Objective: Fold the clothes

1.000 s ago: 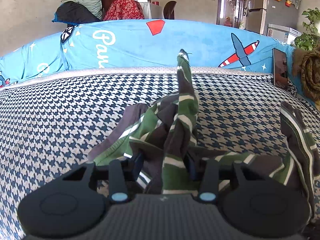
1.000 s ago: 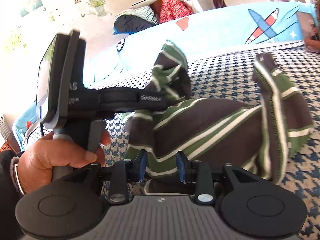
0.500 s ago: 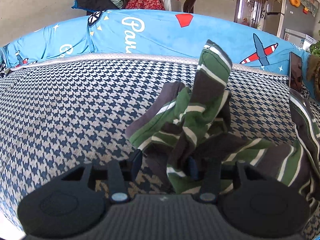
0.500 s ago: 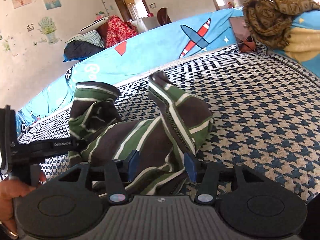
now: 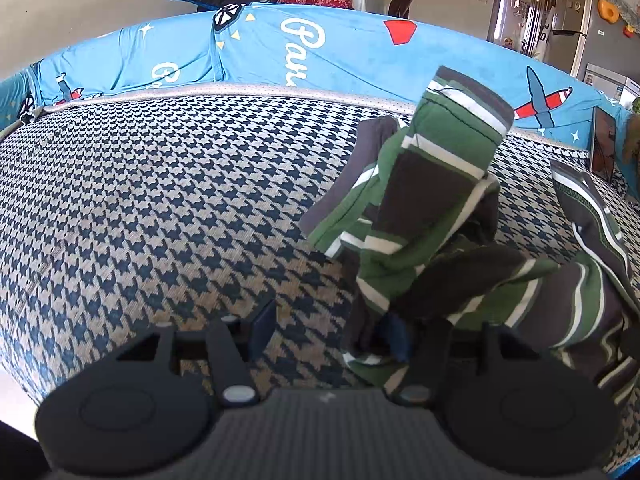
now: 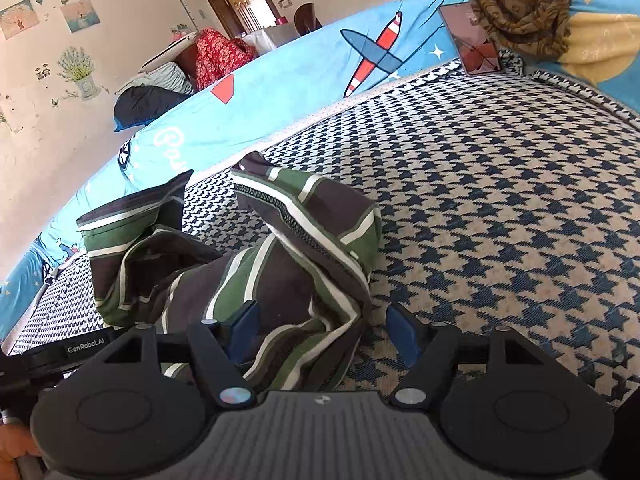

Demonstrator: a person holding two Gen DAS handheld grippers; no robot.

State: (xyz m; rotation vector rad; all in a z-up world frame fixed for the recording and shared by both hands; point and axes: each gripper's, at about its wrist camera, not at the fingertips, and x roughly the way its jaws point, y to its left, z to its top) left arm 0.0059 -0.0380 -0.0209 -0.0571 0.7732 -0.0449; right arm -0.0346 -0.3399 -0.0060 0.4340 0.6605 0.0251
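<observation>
the bed cover (image 5: 168,208) is a woven cloth with a navy and beige houndstooth pattern, a little rough in its look. behind it, on the far side, lies a smooth light blue blanket (image 5: 328,52) with printed airplanes and white letters. the striped garment (image 5: 432,208) is soft knit fabric in green, dark brown and thin white stripes, crumpled in a heap with two parts standing up. it lies on the bed cover, right of the middle in the left wrist view.

the left gripper (image 5: 332,330) is opening; the garment hangs at its right finger only, and the left finger is free over the cover. the right gripper (image 6: 322,330) is also opening, with the garment (image 6: 280,264) lying loose between its fingers and touching the left one.
</observation>
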